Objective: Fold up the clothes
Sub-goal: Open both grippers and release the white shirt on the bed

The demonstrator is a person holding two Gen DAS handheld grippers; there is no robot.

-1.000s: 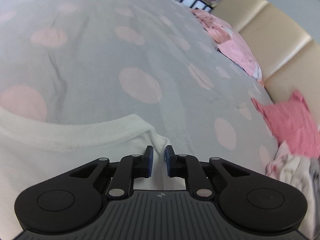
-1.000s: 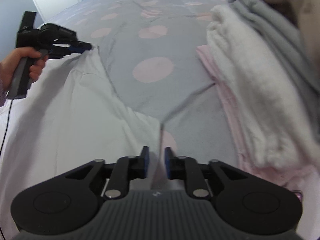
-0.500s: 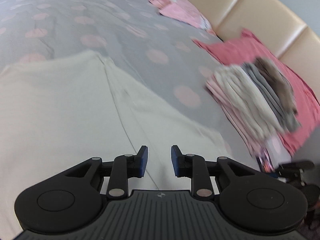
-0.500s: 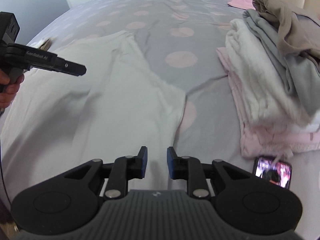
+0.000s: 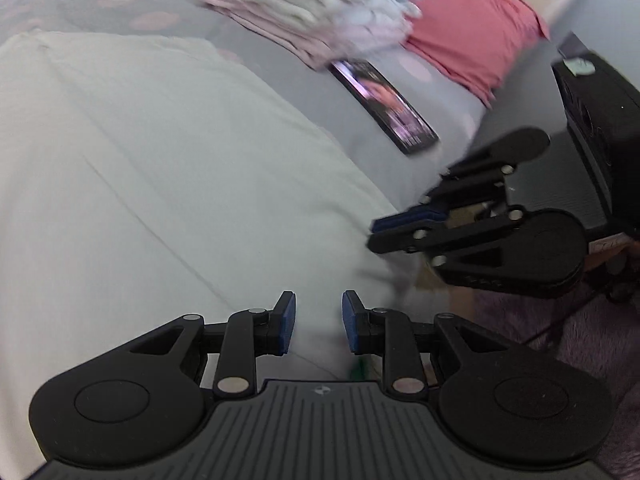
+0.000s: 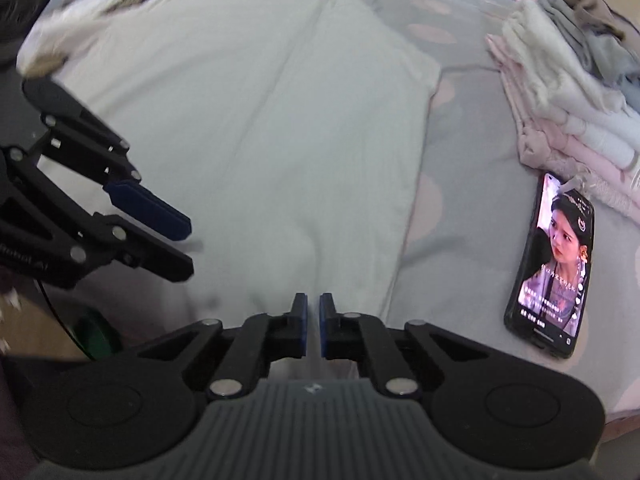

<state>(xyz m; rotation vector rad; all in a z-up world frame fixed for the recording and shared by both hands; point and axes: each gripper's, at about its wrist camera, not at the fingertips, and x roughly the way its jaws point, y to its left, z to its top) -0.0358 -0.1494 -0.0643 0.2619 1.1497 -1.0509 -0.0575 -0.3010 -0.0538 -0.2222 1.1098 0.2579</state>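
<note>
- Left wrist view: the left hand-held gripper [image 5: 318, 328] points down over the near edge of the white cotton garment [image 5: 160, 184], which lies flat on the grey bed cover with pale pink dots [image 5: 384, 120]. Its blue-padded jaws stand partly open with a clear gap; garment cloth lies below the gap, not pinched.
- Same view: the right hand-held gripper [image 5: 394, 224] comes in from the right, its tips at the garment's near right edge. Whether cloth is between its pads cannot be told from here.
- Beyond the garment lies a black smartphone with a lit screen [image 5: 384, 104], apart from the garment, and behind it a blurred stack of folded pink, white and grey clothes [image 5: 320, 12]. A coral-pink cloth [image 5: 472, 28] lies to the right of the stack.
- Right wrist view: the right hand-held gripper [image 6: 313, 320] has its jaws closing, nearly together, a thin slit left. The garment's [image 6: 260, 120] near edge sits right at the tips, and a grip on the cloth cannot be confirmed.
- The left hand-held gripper [image 6: 180, 248] hovers at left over the garment, jaws apart, empty.
- Only this view shows the garment's far side, with a long crease down its middle, and the smartphone [image 6: 554, 268] sharply, just below the clothes stack [image 6: 560, 92].
</note>
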